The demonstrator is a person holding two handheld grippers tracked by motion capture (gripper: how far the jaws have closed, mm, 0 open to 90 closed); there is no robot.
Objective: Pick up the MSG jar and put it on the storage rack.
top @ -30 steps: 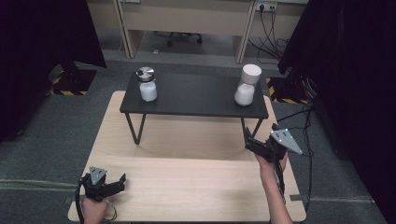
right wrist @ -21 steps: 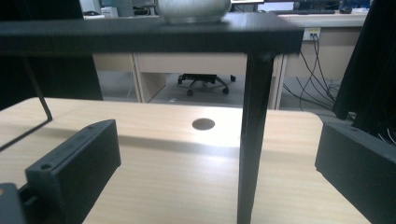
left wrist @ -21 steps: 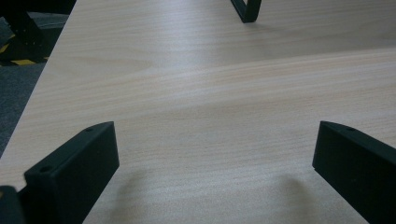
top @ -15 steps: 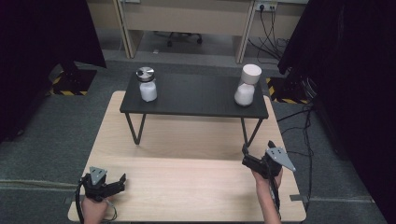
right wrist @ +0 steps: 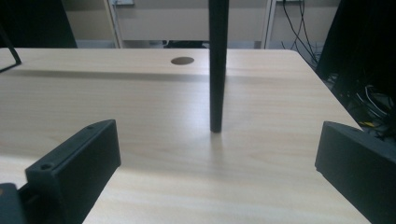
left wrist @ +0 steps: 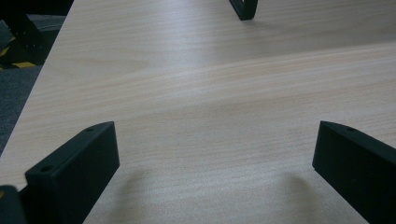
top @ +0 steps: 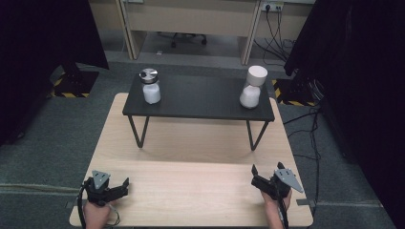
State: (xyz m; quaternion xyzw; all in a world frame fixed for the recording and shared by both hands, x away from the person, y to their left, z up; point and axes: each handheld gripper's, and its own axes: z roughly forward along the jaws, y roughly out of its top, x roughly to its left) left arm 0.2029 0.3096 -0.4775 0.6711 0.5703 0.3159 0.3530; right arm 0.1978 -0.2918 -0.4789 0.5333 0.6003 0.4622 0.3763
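Two tables are sitting together: a big wooden table is holding a small black table. Far from both grippers, a silver-lidded jar and a white jar are standing on top. Left gripper and right gripper are gaping wide, holding nothing.

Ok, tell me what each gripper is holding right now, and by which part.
Nothing is held. The left gripper and the right gripper both rest open and empty on the pale wooden table, jaws spread wide over bare wood.
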